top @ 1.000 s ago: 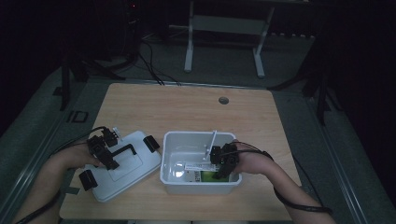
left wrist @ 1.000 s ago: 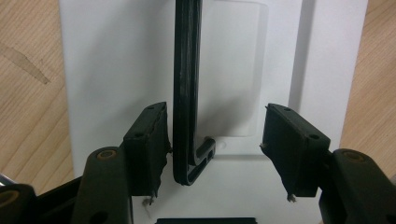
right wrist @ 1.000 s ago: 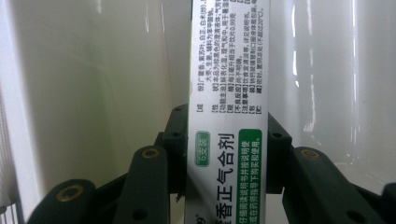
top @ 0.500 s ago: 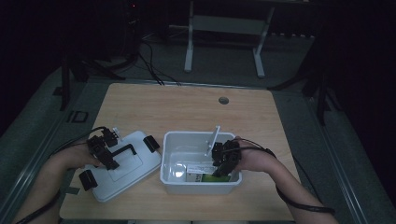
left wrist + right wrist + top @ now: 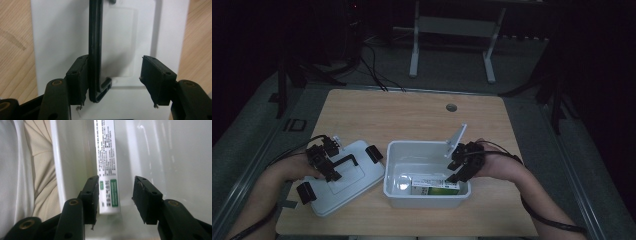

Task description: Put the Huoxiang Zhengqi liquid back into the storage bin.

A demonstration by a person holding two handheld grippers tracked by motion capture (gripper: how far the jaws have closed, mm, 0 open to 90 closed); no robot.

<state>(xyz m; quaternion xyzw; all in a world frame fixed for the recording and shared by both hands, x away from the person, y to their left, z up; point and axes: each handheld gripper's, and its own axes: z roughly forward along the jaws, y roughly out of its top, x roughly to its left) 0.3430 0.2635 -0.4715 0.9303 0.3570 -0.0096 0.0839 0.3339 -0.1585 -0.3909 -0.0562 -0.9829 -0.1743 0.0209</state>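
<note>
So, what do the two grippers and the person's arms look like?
Both the left gripper and the right gripper are black, each with two blocky rectangular pads on arms fixed by brass-coloured rivets. A thin black cable trails from each. The forearms are bare, with no sleeves in view.

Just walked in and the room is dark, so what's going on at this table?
A person works with a gripper in each hand. The left gripper rests on the white lid beside the white bin, its open jaws astride the lid's black handle. The right gripper is at the bin's right end, its jaws just opened, with a green-and-white box lying in the bin between them.
</note>
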